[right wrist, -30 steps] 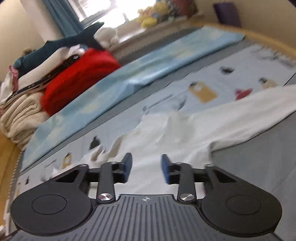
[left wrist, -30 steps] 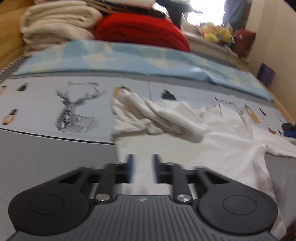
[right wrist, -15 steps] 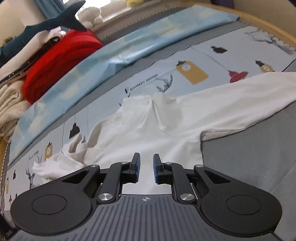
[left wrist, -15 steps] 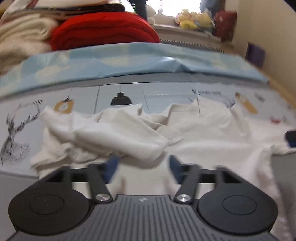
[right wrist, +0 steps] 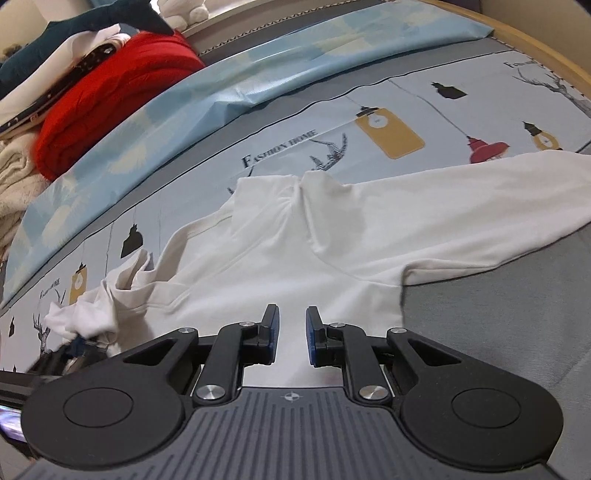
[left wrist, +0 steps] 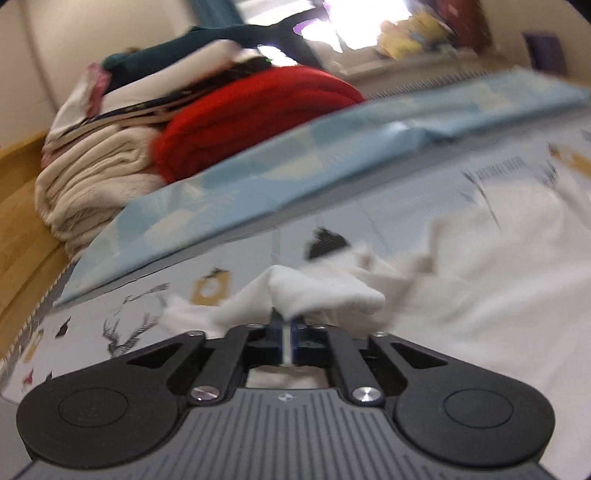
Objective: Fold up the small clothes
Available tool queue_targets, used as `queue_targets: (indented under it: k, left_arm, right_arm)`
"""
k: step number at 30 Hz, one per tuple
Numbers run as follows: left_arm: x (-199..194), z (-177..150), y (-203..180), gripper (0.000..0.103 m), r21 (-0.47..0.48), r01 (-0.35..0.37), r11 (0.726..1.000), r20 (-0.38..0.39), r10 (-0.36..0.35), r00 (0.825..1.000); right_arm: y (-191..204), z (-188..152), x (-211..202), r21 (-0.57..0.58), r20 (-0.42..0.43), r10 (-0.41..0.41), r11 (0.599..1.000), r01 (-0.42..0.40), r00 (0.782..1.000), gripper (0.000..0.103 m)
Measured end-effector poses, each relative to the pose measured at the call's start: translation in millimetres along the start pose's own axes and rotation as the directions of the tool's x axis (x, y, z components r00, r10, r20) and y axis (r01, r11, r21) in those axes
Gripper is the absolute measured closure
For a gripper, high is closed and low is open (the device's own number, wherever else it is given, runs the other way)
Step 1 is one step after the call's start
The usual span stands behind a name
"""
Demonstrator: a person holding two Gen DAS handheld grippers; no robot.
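While right gripper (right wrist: 290,334) gapes, left gripper (left wrist: 283,334) pinches shirt (left wrist: 317,291).

Bright daylight comes in from a window (left wrist: 354,26) at the back, and it glares white. The left wrist view is smeared and blurry all over. The right wrist view is sharp. Both pictures bend at the edges, with dark corners.

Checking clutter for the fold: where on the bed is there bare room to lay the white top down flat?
Bare grey sheet lies below the white top's outstretched sleeve. The printed band between the top and the light blue cover is also free. Crowded: the red blanket and cream blankets stacked beyond the cover, and the bunched sleeve pinched by the left gripper.
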State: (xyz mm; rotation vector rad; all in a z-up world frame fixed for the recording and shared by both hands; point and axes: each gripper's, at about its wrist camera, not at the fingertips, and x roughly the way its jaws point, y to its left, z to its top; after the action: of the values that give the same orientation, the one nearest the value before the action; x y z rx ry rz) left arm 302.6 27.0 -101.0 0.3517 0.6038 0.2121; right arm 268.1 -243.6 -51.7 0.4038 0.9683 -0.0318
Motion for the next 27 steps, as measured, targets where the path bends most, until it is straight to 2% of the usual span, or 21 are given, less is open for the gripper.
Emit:
queue_targets:
  k: [3, 6, 8, 11, 13, 15, 16, 17, 18, 19, 20, 21, 22, 24, 25, 27]
  left_arm:
    - [0.9, 6.5, 56.5, 0.101, -0.147, 0.019, 0.989, -0.013, -0.021, 1.000]
    - [6.6, 1.8, 125.3, 0.103, -0.314, -0.001, 0.949, -0.045, -0.014, 0.999]
    - [14.5, -7.6, 177.1, 0.103, -0.418, -0.036, 0.908, -0.080, 0.002, 0.997]
    - [26.5, -33.9, 254.1, 0.103, -0.558, -0.110, 0.823, -0.152, 0.028, 0.988]
    - [32.4, -58.8, 305.1, 0.103, -0.633, -0.180, 0.753, -0.207, 0.059, 0.976]
    - [32.4, -89.3, 353.8, 0.103, -0.701, -0.250, 0.668, -0.262, 0.086, 0.961]
    - [31.9, -103.2, 373.0, 0.103, -0.741, -0.263, 0.618, -0.277, 0.076, 0.958]
    - [31.9, -115.5, 388.2, 0.103, -0.789, -0.232, 0.569, -0.266, 0.024, 0.964]
    - [33.6, -124.3, 396.4, 0.103, -0.833, -0.162, 0.528, -0.229, -0.064, 0.971]
    - [33.6, -127.8, 396.8, 0.102, -0.863, -0.094, 0.497, -0.190, -0.148, 0.971]
    - [36.9, -129.7, 392.7, 0.102, -0.889, -0.008, 0.458, -0.138, -0.251, 0.958]
    - [40.1, -128.6, 385.3, 0.098, -0.900, 0.061, 0.431, -0.097, -0.333, 0.938]
    - [44.7, -124.3, 372.5, 0.095, -0.902, 0.134, 0.411, -0.058, -0.422, 0.905]
    - [50.6, -113.7, 343.2, 0.075, -0.888, 0.236, 0.395, -0.016, -0.539, 0.842]
    - [52.8, -109.7, 330.0, 0.072, -0.884, 0.260, 0.388, -0.012, -0.575, 0.818]
    - [58.5, -107.2, 310.0, 0.064, -0.894, 0.267, 0.359, -0.013, -0.617, 0.787]
  right_arm:
    - [14.4, -3.3, 5.5, -0.026, -0.010, 0.005, 1.000, -0.006, 1.000, 0.087]
    - [29.4, -8.2, 9.7, -0.042, -0.033, 0.020, 0.999, -0.022, 0.999, 0.087]
    - [39.3, -11.5, 11.5, -0.056, -0.044, 0.034, 0.998, -0.036, 0.998, 0.087]
    - [56.3, -17.1, 14.4, -0.090, -0.055, 0.039, 0.995, -0.044, 0.998, 0.087]
    - [66.3, -21.1, 16.7, -0.110, -0.064, 0.041, 0.993, -0.047, 0.997, 0.087]
    - [74.3, -24.4, 19.2, -0.125, -0.076, 0.042, 0.991, -0.052, 0.996, 0.087]
    - [77.8, -25.9, 20.3, -0.132, -0.081, 0.043, 0.990, -0.054, 0.996, 0.087]
    - [80.9, -27.1, 21.1, -0.140, -0.085, 0.044, 0.989, -0.055, 0.995, 0.087]
    - [83.9, -28.2, 21.8, -0.148, -0.087, 0.043, 0.987, -0.056, 0.995, 0.087]
    - [86.3, -29.1, 22.4, -0.160, -0.088, 0.040, 0.986, -0.054, 0.995, 0.087]
    - [88.2, -30.0, 23.4, -0.170, -0.090, 0.035, 0.984, -0.050, 0.995, 0.087]
    - [89.8, -30.6, 24.7, -0.178, -0.093, 0.030, 0.983, -0.047, 0.995, 0.087]
    - [90.8, -31.2, 26.5, -0.182, -0.097, 0.027, 0.982, -0.045, 0.995, 0.086]
    - [91.9, -32.3, 31.1, -0.182, -0.108, 0.023, 0.982, -0.042, 0.994, 0.082]
    - [92.0, -33.0, 33.6, -0.180, -0.112, 0.017, 0.983, -0.038, 0.994, 0.080]
    - [92.2, -34.7, 37.7, -0.177, -0.122, 0.006, 0.984, -0.028, 0.993, 0.080]
